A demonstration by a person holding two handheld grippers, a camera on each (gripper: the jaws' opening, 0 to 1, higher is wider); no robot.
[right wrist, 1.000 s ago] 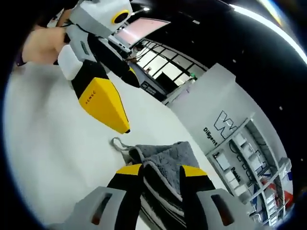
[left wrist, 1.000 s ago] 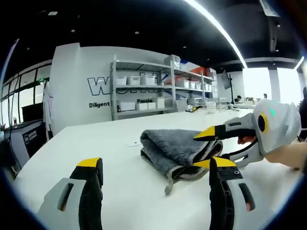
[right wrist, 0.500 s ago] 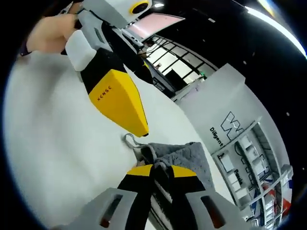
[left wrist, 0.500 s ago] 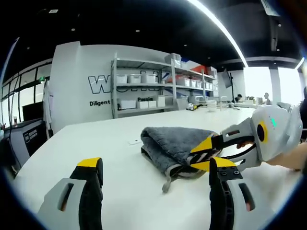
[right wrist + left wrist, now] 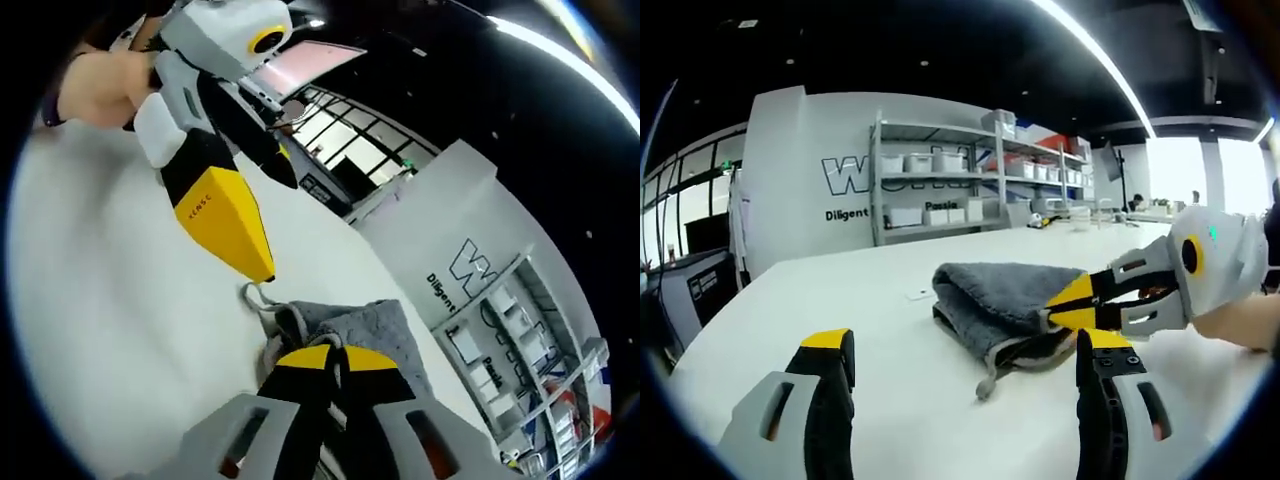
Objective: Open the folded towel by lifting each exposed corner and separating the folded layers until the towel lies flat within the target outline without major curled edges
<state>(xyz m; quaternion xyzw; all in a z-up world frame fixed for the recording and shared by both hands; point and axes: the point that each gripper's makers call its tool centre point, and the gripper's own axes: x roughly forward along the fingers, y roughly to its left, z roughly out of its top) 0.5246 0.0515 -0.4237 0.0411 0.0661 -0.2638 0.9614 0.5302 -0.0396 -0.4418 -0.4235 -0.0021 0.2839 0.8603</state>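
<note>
- In the left gripper view, the left gripper [image 5: 960, 345] sits low over the white table [image 5: 840, 290], level, its two yellow-tipped jaws set wide apart with nothing between them.
- The right gripper [image 5: 1072, 303] comes in from the right of that view, held by a person's hand [image 5: 1240, 322]; its yellow tips are pressed together on the near edge of the grey towel [image 5: 995, 295].
- In the right gripper view the camera is rolled, so the table slants; the right gripper [image 5: 333, 356] pinches the towel [image 5: 375, 325] between closed tips, and the left gripper [image 5: 225, 215] hangs above and to the left, apart from the cloth.
- The towel lies folded in a thick stack in the middle of the table; a small hanging loop [image 5: 987, 385] trails from its near corner.
- How many layers the right jaws hold is hidden by the tips.
- Behind the table stand metal shelves [image 5: 960, 185] with white bins, against a wall with partly hidden lettering.
</note>
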